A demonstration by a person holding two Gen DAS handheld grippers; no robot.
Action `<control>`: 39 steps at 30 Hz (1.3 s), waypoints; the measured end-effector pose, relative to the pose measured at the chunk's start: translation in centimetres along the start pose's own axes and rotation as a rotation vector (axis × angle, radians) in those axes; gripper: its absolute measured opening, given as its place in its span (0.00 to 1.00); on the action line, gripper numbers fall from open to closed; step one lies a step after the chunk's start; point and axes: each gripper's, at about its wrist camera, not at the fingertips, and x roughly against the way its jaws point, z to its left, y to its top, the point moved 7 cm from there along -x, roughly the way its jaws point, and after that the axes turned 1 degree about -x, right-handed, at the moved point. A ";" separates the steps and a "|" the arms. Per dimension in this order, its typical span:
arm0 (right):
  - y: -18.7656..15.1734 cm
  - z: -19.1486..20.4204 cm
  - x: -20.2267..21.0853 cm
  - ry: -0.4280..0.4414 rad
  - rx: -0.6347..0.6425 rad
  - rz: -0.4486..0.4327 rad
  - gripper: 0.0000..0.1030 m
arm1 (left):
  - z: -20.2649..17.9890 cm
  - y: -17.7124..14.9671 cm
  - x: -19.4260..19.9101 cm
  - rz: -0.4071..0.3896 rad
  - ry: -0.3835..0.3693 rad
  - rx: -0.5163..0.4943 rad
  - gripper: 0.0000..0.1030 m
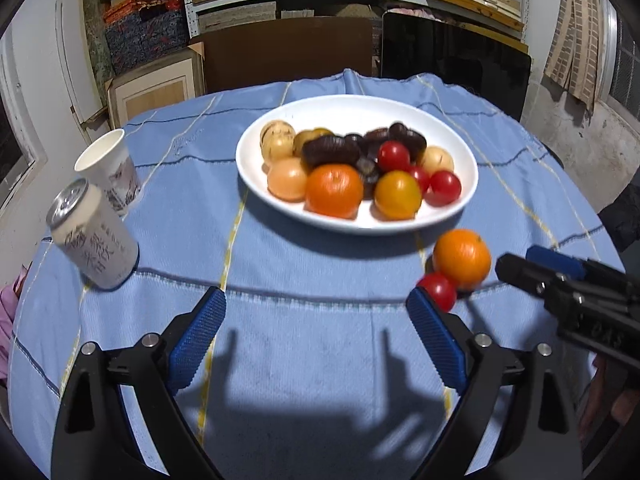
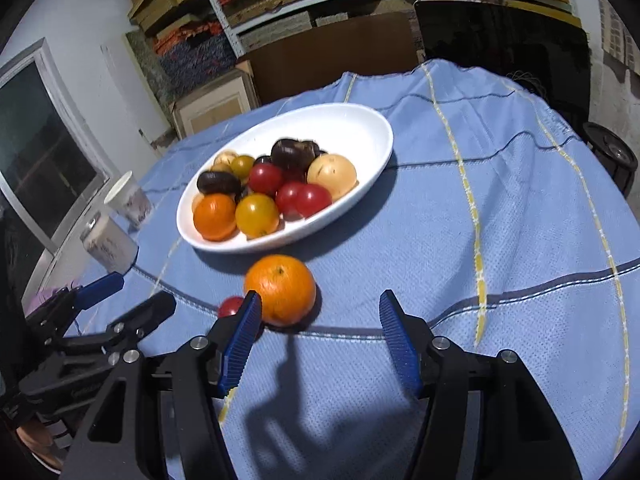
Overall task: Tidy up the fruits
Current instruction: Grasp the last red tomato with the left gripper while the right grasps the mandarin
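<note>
Blue tablecloth — plate full; orange, tomato loose. Left gripper, right gripper — both released, empty. Risk: nudged orange rolls away.

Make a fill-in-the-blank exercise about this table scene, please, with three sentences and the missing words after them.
1. Most of the fruit lies in a white oval ____.
2. On the blue tablecloth, outside the dish, an orange lies beside one small red ____.
3. Next to the paper cup stands a drink ____.

Missing words: dish; tomato; can
</note>
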 end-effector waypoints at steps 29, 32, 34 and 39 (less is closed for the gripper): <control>0.9 2.9 -3.6 0.018 0.026 -0.011 0.46 | -0.6 -1.8 -2.4 0.085 -0.042 -0.104 0.90; 1.1 1.9 -2.4 0.033 -0.004 -0.016 0.46 | -0.9 -1.8 -2.3 0.075 -0.049 -0.106 0.90; 1.5 1.0 -1.0 0.045 -0.036 -0.039 0.46 | -1.2 -1.8 -2.2 0.064 -0.055 -0.109 0.90; 2.0 -0.9 0.7 0.041 -0.085 -0.064 0.46 | -2.6 -2.0 -2.2 0.054 -0.079 -0.130 0.90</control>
